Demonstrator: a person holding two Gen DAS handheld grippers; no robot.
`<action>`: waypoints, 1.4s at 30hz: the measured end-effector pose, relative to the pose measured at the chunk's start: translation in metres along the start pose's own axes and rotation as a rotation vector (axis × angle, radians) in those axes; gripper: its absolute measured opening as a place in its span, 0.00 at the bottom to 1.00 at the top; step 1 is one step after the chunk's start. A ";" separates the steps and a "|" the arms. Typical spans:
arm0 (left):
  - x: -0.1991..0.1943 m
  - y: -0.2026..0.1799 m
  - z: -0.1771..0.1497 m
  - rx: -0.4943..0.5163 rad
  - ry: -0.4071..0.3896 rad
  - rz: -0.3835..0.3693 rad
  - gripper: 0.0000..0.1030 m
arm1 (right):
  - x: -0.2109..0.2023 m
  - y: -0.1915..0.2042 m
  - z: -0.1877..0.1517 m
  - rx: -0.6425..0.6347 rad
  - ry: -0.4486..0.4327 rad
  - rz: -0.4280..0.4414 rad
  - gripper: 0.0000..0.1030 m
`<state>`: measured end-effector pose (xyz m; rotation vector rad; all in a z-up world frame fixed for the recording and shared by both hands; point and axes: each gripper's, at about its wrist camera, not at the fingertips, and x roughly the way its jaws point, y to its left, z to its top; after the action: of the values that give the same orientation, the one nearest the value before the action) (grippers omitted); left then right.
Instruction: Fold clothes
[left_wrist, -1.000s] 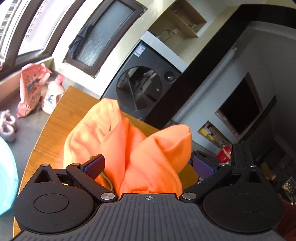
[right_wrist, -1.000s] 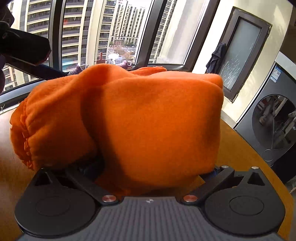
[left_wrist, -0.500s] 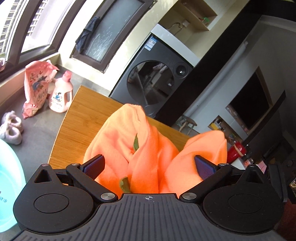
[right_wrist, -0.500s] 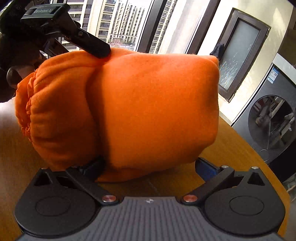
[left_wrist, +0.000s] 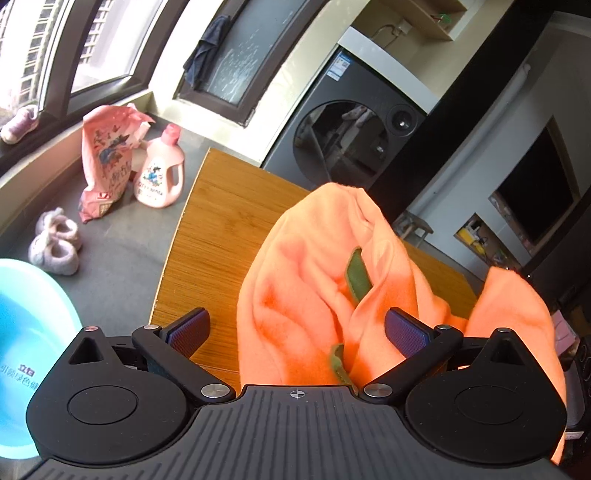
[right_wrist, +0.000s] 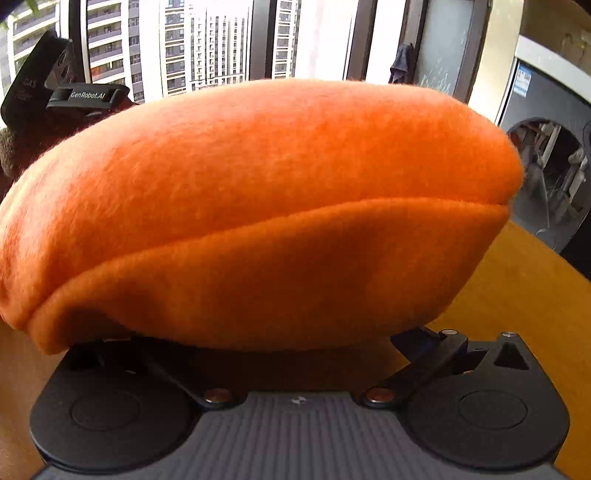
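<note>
An orange fleece garment (left_wrist: 310, 295) with green trim (left_wrist: 356, 277) lies bunched on the wooden table (left_wrist: 229, 221). My left gripper (left_wrist: 297, 328) is open, its blue pads wide apart with the cloth loose between them. In the right wrist view the same garment (right_wrist: 258, 192) fills the frame as a thick folded bundle with a fold line across its front. My right gripper (right_wrist: 258, 343) is open, low at the bundle's near edge. Its right finger (right_wrist: 417, 339) shows, while the cloth hides the left one. The left gripper (right_wrist: 74, 96) appears behind the bundle's far left.
The table edge (left_wrist: 173, 258) drops to a grey floor at the left. There stand a pink detergent bottle (left_wrist: 160, 177), a pink bag (left_wrist: 107, 155), slippers (left_wrist: 55, 243) and a blue basin (left_wrist: 29, 325). A dark washing machine (left_wrist: 351, 144) stands beyond the table.
The left gripper has come off the top of the bundle and drawn back to its far left. The garment has settled lower and flatter, and now overhangs the right gripper's fingers.
</note>
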<state>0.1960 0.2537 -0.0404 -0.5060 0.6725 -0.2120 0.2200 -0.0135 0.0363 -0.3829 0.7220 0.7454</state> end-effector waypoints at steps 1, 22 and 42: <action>0.000 -0.004 -0.002 0.013 0.004 0.003 0.96 | -0.003 -0.002 -0.002 0.023 0.004 0.007 1.00; -0.040 -0.153 -0.077 0.274 0.193 -0.565 0.92 | -0.095 -0.153 -0.070 0.624 -0.240 -0.275 1.00; 0.010 -0.083 -0.059 0.106 0.152 -0.215 0.94 | -0.065 -0.109 -0.103 0.735 -0.285 -0.170 0.87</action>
<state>0.1635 0.1568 -0.0423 -0.4630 0.7503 -0.4899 0.2193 -0.1760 0.0181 0.3240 0.6340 0.3234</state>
